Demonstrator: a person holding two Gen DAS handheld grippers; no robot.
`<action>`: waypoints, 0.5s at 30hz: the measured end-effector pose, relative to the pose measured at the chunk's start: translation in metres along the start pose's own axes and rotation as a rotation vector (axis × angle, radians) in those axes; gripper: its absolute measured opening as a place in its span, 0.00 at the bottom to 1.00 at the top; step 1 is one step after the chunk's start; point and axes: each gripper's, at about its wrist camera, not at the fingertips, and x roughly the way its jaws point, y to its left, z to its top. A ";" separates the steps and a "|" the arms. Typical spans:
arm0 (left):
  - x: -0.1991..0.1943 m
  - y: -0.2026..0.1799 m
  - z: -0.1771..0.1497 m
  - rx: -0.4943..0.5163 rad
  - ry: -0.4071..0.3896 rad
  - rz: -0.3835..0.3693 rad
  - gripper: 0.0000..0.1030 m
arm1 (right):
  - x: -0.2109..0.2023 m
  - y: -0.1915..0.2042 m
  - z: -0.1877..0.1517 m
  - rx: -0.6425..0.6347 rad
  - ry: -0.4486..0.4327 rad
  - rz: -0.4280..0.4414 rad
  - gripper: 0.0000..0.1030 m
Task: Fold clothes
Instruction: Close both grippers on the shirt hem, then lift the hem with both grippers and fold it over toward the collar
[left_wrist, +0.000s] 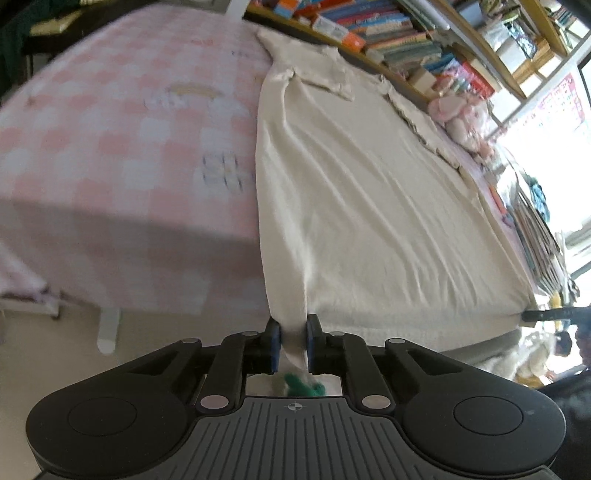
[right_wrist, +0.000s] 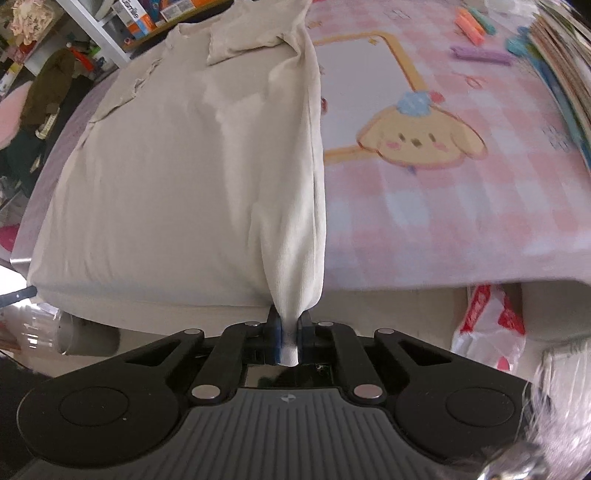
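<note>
A cream garment (left_wrist: 354, 192) lies spread along a surface covered by a pink checked cloth (left_wrist: 110, 140), its near hem drawn off the front edge and held at both corners. The left gripper (left_wrist: 293, 345) has its blue-padded fingers (left_wrist: 275, 343) closed on a gathered fold of the hem, the fabric running taut in a narrow ridge from the grip up the garment's left side toward a sleeve (left_wrist: 328, 74) folded across the far end. A scrap of green (left_wrist: 303, 386) shows just behind the pinched cloth.

In the right wrist view, the right gripper (right_wrist: 289, 341) is likewise clamped on the cream garment (right_wrist: 177, 155), a ribbed fold bunched between its fingers (right_wrist: 274, 341) and rising along the garment's right edge. Beside it the pink checked cloth (right_wrist: 461, 206) carries a cartoon dog (right_wrist: 417, 142) printed in a yellow frame.

Bookshelves (left_wrist: 406, 40) packed with books stand along the far side, with a pink plush toy (left_wrist: 461, 118) at the bed's far edge. A red-and-white plastic bag (right_wrist: 487, 325) sits on the floor below the front edge, and dark clothing (right_wrist: 48, 92) is heaped at the left of the right wrist view.
</note>
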 end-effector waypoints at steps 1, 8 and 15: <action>0.000 0.001 -0.004 -0.004 0.014 -0.007 0.12 | 0.000 -0.002 -0.005 0.012 0.009 -0.003 0.07; 0.002 0.005 -0.026 -0.041 0.077 -0.039 0.12 | 0.001 -0.015 -0.042 0.082 0.054 -0.020 0.07; -0.008 -0.006 -0.024 -0.034 0.069 -0.093 0.12 | -0.007 -0.017 -0.042 0.085 0.058 0.003 0.07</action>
